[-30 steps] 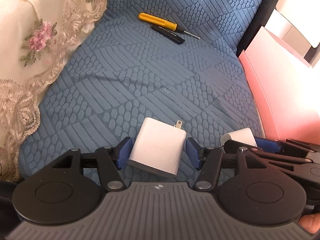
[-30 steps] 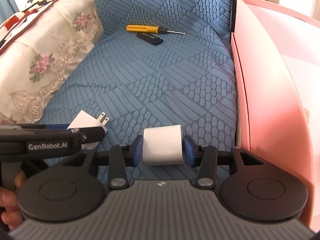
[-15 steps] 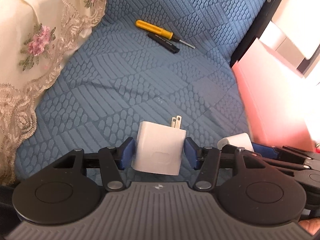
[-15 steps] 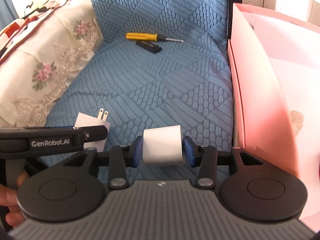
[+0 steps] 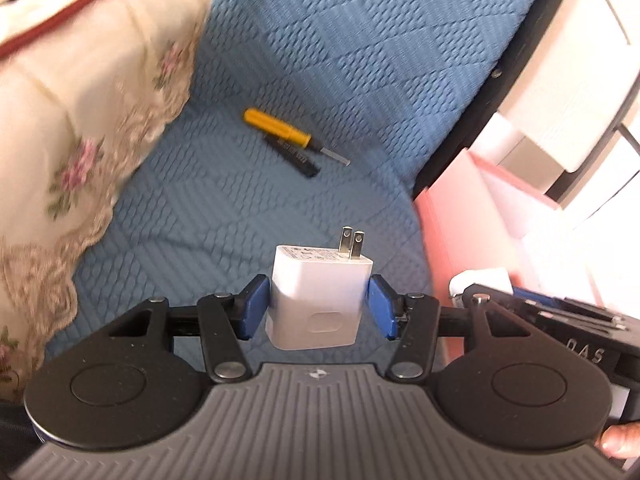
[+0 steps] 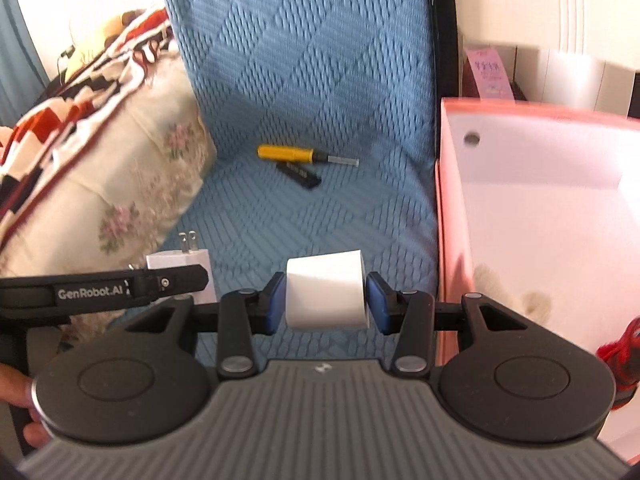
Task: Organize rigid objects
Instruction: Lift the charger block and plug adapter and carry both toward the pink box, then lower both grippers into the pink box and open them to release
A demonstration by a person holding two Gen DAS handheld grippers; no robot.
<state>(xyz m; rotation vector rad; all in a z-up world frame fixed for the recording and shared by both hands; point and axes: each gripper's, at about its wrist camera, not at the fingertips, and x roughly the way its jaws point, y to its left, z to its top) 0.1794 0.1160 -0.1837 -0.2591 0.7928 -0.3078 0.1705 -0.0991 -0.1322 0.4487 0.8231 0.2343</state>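
Observation:
My left gripper [image 5: 318,308] is shut on a white plug charger [image 5: 320,296] with two prongs pointing away, held above the blue seat cushion [image 5: 224,208]. My right gripper [image 6: 326,300] is shut on a white rounded block [image 6: 325,292], also lifted above the cushion. The charger also shows in the right wrist view [image 6: 180,258], and the white block peeks out in the left wrist view [image 5: 480,280]. A yellow-handled screwdriver [image 6: 288,153] and a black stick-shaped object [image 6: 299,175] lie together at the back of the seat.
An open pink box [image 6: 444,216] with a white inside stands right of the seat; something red [image 6: 616,344] shows at its near corner. A floral lace cushion [image 6: 132,184] lies on the left. The blue backrest [image 6: 304,48] rises behind.
Both grippers have risen from the cushion with their objects and tilted up. The inside of the pink box now shows in the right wrist view.

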